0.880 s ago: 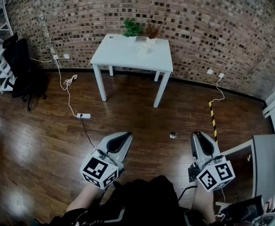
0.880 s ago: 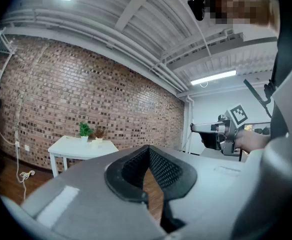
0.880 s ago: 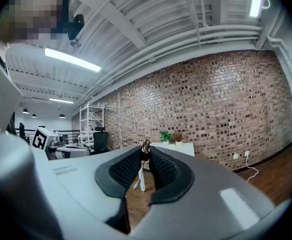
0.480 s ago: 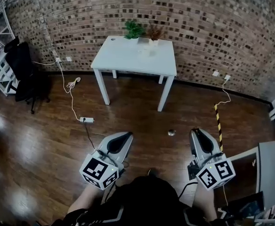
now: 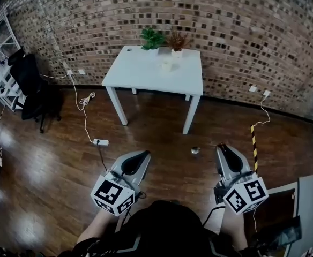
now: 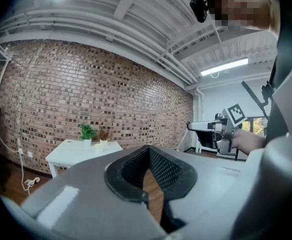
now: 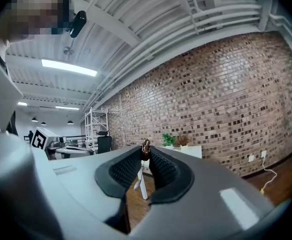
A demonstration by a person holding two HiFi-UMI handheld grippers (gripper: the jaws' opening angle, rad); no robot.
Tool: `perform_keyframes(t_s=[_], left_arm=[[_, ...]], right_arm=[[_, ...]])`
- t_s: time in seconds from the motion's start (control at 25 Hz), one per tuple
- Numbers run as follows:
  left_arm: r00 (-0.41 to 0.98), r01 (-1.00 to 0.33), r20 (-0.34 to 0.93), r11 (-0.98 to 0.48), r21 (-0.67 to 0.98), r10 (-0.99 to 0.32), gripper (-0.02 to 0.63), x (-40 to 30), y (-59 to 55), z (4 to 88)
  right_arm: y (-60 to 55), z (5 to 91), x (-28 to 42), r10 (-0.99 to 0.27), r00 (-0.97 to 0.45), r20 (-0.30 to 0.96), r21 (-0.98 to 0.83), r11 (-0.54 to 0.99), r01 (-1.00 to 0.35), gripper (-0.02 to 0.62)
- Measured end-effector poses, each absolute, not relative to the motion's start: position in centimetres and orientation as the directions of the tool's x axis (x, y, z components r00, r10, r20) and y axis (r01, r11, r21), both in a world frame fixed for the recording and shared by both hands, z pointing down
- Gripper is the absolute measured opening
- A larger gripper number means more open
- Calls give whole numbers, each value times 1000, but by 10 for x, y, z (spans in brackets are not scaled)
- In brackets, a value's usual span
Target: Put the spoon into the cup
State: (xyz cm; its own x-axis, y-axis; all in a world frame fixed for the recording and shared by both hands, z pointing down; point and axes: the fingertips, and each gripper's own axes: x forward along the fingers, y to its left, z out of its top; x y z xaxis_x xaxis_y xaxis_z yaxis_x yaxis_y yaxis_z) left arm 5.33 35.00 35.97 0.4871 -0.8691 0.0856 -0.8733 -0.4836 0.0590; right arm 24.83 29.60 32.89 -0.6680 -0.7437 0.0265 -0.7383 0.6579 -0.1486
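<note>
While the person [image 5: 167, 229] stands on the dark wood floor [image 5: 49, 170], a black chair [image 5: 36, 84] sits far left by the brick wall [image 5: 242, 31]. A white cord [image 5: 84, 111] runs down to a plug strip [image 5: 100, 142]. Next comes the left claw [image 5: 145, 153], held level, its tips pressed together with nothing in them. Farther off, against the wall, stands the white counter [image 5: 146, 74], well apart from both claws. On its back edge are a green plant [image 5: 152, 37] and a brown plant [image 5: 176, 40]. A small pale cup [image 5: 166, 65] stands near its middle. Lower down, the spoon [image 5: 195, 150] shows its round shiny end above the floor, just beside the right claw [image 5: 220, 146]. That claw, level too, pinches the spoon at its very tips. A yellow and black stripe [image 5: 253, 141] marks the floor at the far right.
</note>
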Motion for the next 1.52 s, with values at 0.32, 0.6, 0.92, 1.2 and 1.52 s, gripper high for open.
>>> perform_keyframes(t_s=[0.32,0.6,0.92,1.2,1.52], left_arm=[[466,-885,101,-462,60,-879,-6,85,289,354],[480,-877,106,-478,49,-871,-6,91,251,363],[505,-863,92,-501,63,-858,-6,63,200,353],[502,-864,68,-497,81,-862,-6,15,161,342],[520,-850,35,-513,116,-853,-6,-32,120,347]], right_arm=[[237,327,272,-714,-699,42,-177,683,-709,54],[200,341,266,-693,-719,40,-178,704,-688,54],[154,328,239,-704,-709,49,-182,691,-699,54],[113,316,201,-724,-688,56,-150,675,-722,54],[70,312,159,-750,-655,94,-136,642,-754,54]])
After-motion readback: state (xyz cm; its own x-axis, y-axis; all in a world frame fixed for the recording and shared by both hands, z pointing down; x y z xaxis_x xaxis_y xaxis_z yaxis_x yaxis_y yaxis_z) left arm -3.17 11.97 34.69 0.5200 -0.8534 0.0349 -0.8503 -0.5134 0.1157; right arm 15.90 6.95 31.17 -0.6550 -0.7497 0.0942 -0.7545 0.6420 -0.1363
